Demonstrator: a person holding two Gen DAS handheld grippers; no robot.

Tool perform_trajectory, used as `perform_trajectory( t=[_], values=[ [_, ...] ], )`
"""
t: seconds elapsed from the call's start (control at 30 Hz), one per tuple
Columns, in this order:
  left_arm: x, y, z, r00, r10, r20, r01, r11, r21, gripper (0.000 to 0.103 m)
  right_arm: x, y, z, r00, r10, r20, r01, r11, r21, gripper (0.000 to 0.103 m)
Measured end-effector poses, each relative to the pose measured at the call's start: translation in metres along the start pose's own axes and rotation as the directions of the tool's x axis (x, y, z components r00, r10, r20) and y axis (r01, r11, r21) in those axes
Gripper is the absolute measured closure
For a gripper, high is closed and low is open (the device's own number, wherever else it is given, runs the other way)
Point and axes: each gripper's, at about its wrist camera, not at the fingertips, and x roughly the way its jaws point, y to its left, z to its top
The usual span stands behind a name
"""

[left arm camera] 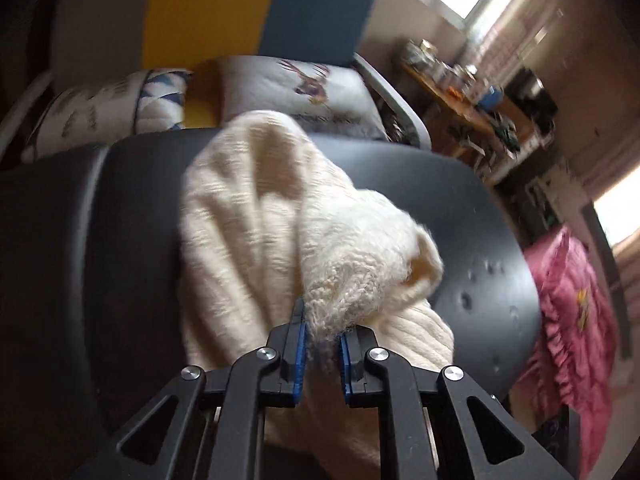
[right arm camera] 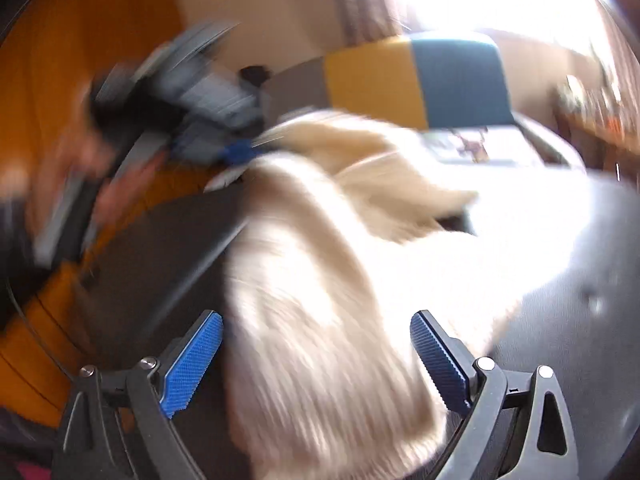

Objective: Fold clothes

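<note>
A cream knitted garment lies bunched on a round dark table. My left gripper is shut on a fuzzy fold of the garment, its blue pads pinching the cloth. In the blurred right wrist view the same cream garment spreads over the dark table, lifted toward the upper left, where the left gripper holds it. My right gripper is open, its blue pads wide apart on either side of the cloth, not pinching it.
Behind the table stands a sofa with a yellow and blue back and patterned cushions. A cluttered wooden desk sits at the right, a pink cloth hangs low on the right. A person's hand shows blurred at left.
</note>
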Motion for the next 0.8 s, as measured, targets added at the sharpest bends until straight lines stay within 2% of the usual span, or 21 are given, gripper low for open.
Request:
perform_trajectory(
  t=[0.07, 0.13, 0.23, 0.27, 0.33, 0.37, 0.43, 0.5, 0.53, 0.57, 0.6, 0.7, 0.8],
  values=[
    [-0.012, 0.047, -0.015, 0.999, 0.040, 0.023, -0.037, 0.994, -0.099, 0.093, -0.002, -0.017, 0.001, 1.000, 0.012, -0.022, -0.009, 0.995, 0.099, 0.005],
    [-0.014, 0.079, -0.038, 0.993, 0.119, -0.001, -0.118, 0.985, -0.129, 0.095, -0.005, -0.031, -0.001, 0.999, 0.017, -0.035, -0.011, 0.985, 0.171, 0.005],
    [-0.028, 0.099, -0.071, 0.976, 0.215, -0.016, -0.215, 0.970, -0.111, 0.095, -0.009, -0.048, -0.008, 0.998, 0.020, -0.054, -0.006, 0.968, 0.252, 0.005],
    [-0.035, 0.095, -0.078, 0.979, 0.205, -0.001, -0.204, 0.974, -0.103, 0.095, -0.012, -0.053, -0.010, 0.998, 0.018, -0.059, -0.001, 0.962, 0.275, 0.005],
    [-0.052, 0.084, -0.092, 0.985, 0.167, 0.037, -0.163, 0.983, -0.086, 0.095, -0.015, -0.062, -0.015, 0.998, 0.037, -0.060, -0.015, 0.941, 0.338, 0.005],
    [-0.060, 0.072, -0.095, 0.991, 0.125, 0.052, -0.122, 0.991, -0.059, 0.095, -0.017, -0.066, -0.018, 0.997, 0.051, -0.060, -0.025, 0.927, 0.374, 0.005],
    [-0.070, 0.038, -0.098, 0.996, 0.052, 0.077, -0.055, 0.998, 0.038, 0.091, -0.029, -0.078, -0.026, 0.996, 0.062, -0.062, -0.029, 0.900, 0.434, 0.005],
    [-0.061, -0.001, -0.096, 0.998, -0.030, 0.052, 0.023, 0.991, 0.134, 0.083, -0.048, -0.088, -0.033, 0.996, 0.051, -0.070, -0.014, 0.892, 0.452, 0.005],
    [-0.049, -0.017, -0.096, 0.997, -0.082, 0.015, 0.078, 0.986, 0.145, 0.069, -0.055, -0.088, -0.038, 0.996, 0.049, -0.075, -0.010, 0.890, 0.456, 0.005],
    [-0.036, -0.031, -0.096, 0.991, -0.134, -0.026, 0.137, 0.980, 0.145, 0.051, -0.061, -0.087, -0.041, 0.996, 0.050, -0.076, -0.009, 0.887, 0.461, 0.005],
    [-0.023, -0.045, -0.095, 0.980, -0.187, -0.068, 0.195, 0.970, 0.143, 0.047, -0.065, -0.087, -0.043, 0.996, 0.046, -0.075, -0.006, 0.885, 0.465, 0.005],
    [0.025, -0.074, -0.097, 0.930, -0.303, -0.207, 0.318, 0.947, 0.040, 0.046, -0.060, -0.090, -0.034, 0.996, 0.015, -0.087, 0.027, 0.889, 0.458, 0.005],
    [0.055, -0.077, -0.101, 0.911, -0.339, -0.234, 0.326, 0.941, -0.091, 0.049, -0.060, -0.089, -0.031, 0.996, -0.003, -0.086, 0.041, 0.894, 0.447, 0.005]
  ],
)
